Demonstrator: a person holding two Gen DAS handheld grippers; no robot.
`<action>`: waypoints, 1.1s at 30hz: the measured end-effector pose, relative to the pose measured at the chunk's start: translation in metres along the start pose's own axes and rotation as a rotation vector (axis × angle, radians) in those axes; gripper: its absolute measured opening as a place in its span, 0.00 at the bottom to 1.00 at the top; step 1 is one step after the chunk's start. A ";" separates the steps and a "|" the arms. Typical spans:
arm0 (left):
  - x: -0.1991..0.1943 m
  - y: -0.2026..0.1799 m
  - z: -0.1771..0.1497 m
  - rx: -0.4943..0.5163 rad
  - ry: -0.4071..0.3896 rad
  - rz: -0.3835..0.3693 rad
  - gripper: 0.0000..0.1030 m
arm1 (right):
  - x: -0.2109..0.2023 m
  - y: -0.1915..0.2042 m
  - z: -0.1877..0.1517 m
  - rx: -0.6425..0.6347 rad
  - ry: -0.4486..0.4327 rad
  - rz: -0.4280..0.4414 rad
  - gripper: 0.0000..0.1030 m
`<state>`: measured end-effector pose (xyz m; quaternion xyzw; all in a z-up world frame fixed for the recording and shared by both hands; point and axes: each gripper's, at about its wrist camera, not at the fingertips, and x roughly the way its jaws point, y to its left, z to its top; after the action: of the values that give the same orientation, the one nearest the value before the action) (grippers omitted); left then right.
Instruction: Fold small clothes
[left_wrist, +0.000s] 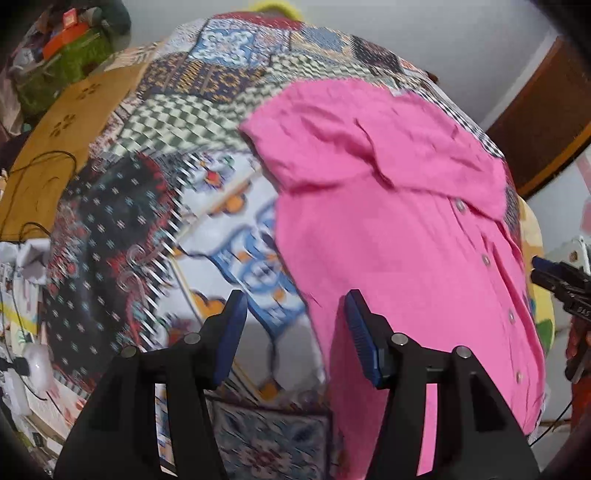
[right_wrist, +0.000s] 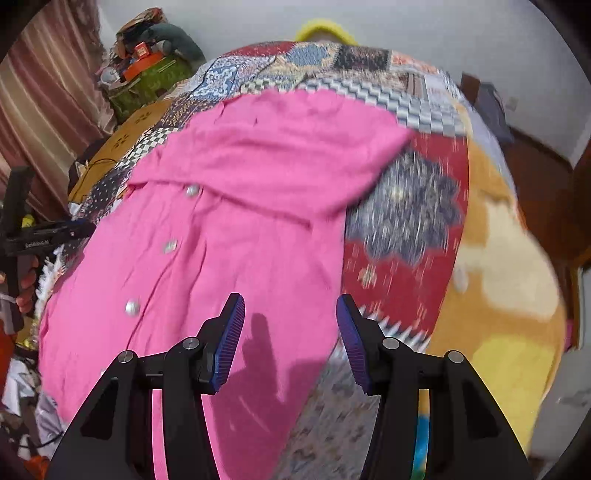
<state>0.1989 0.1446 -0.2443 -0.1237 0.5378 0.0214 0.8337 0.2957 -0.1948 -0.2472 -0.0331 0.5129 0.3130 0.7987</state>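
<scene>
1. A pink shirt (left_wrist: 399, 229) lies spread on a bed covered with a patchwork quilt (left_wrist: 177, 110); in the left wrist view it fills the right half of the frame, and in the right wrist view it fills the centre and left.
2. A row of pale buttons (right_wrist: 170, 245) runs down the shirt front, and one sleeve is folded across the upper part of the garment (the fold edge shows clearly in both views).
3. The left gripper (left_wrist: 295, 332) stands at the bottom centre of its own frame, its jaws apart at a middle width with nothing between them; one finger is over the quilt, the other over the edge of the shirt.
4. The right gripper (right_wrist: 290, 339) is also at the bottom centre of its view, jaws apart and empty, above the lower right edge of the shirt.
5. A green box (left_wrist: 62, 70) with clutter sits in the upper left of the left wrist view.
6. Both frames are blurred.
</scene>
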 end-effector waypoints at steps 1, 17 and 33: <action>0.002 -0.003 -0.003 0.000 0.013 -0.014 0.53 | 0.003 -0.001 -0.007 0.021 0.010 0.017 0.46; -0.022 -0.032 -0.005 0.084 -0.090 -0.029 0.02 | 0.009 0.016 -0.006 -0.030 -0.040 0.077 0.04; -0.016 -0.030 0.124 0.074 -0.241 0.088 0.04 | 0.006 -0.007 0.096 -0.022 -0.190 -0.018 0.06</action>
<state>0.3082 0.1456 -0.1759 -0.0659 0.4391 0.0528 0.8945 0.3783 -0.1615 -0.2090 -0.0164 0.4310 0.3130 0.8462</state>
